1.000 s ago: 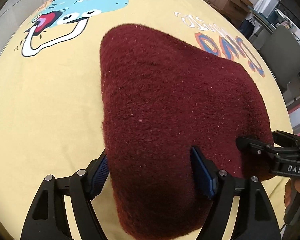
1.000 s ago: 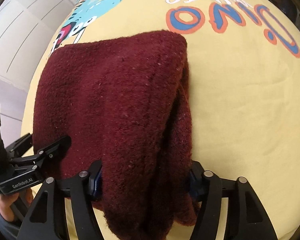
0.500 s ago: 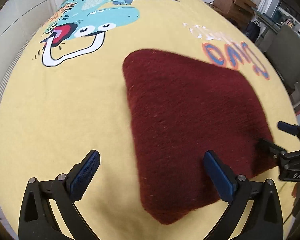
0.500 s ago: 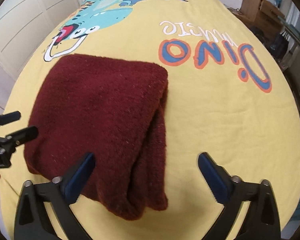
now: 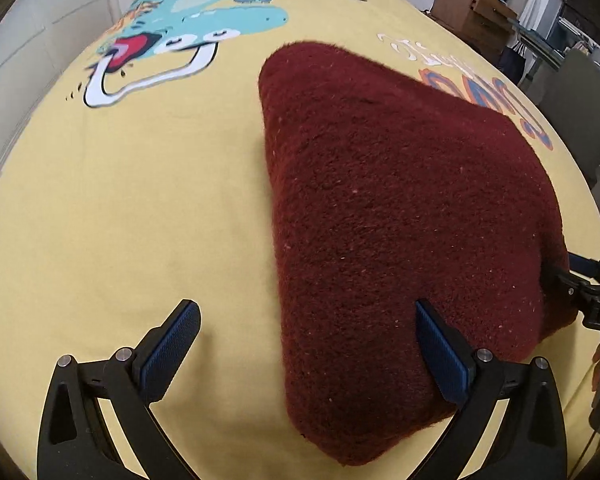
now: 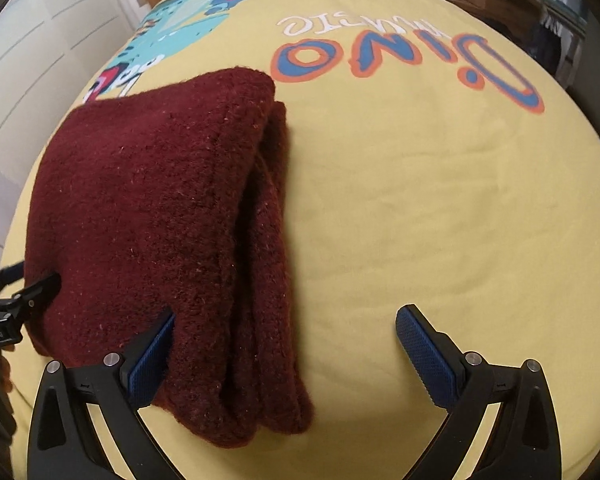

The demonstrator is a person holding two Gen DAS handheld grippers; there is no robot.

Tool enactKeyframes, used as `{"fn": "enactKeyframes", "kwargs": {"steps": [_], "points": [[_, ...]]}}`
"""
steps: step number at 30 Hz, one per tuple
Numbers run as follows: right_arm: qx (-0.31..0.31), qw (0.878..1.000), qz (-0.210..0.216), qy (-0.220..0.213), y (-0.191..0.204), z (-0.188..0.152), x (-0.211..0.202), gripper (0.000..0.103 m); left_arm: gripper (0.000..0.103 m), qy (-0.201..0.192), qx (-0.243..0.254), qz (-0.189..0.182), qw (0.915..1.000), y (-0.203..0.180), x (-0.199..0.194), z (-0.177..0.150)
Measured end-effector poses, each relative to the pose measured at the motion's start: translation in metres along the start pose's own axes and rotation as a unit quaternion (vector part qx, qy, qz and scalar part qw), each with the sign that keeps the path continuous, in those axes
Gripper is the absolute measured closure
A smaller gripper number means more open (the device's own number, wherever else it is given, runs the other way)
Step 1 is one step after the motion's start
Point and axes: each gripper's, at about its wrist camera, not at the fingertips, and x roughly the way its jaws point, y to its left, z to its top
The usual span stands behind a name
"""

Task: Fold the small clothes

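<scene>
Lying folded into a thick stack on the yellow bedsheet, the maroon knitted garment sat partly between the fingers of both grippers. Seen from the left wrist, the left gripper was spread wide and gripped nothing; its right-hand blue pad lay against the garment's near edge, while the left-hand pad stood over bare sheet well clear of the fabric. Seen from the right wrist, the right gripper was likewise wide open and held nothing; its left-hand pad pressed at the garment's near edge, the layered fold edges ran forward between the fingers, and the right-hand pad stood apart over the sheet.

Beyond the fingertips, the sheet carried large orange-and-blue lettering reading "Dino", upside down from the right wrist, with smaller white script beyond it that could not be read. A teal cartoon dinosaur with an open red mouth was printed forward and left of the left fingers. "GenRobot.AI", partly cut off, showed on the left gripper at the right-wrist view's left edge, and "DA" on the right gripper at the left-wrist view's right edge.
</scene>
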Motion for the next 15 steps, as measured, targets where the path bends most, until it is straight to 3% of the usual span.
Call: {"fn": "enactKeyframes", "kwargs": {"steps": [6, 10, 15], "points": [[-0.024, 0.999, -0.022, -0.027, 0.016, 0.005, -0.039, 0.0, 0.001, -0.022, 0.001, 0.012, 0.9997, -0.004, -0.04, 0.004], [-0.034, 0.997, -0.027, -0.056, 0.02, 0.005, -0.081, 0.0, 0.001, -0.041, -0.002, 0.006, 0.9992, -0.006, -0.082, 0.003], [-0.042, 0.995, -0.031, -0.086, 0.023, -0.002, -0.135, 0.0, 0.001, -0.063, 0.002, 0.026, 0.9977, -0.014, -0.135, -0.005]]}}
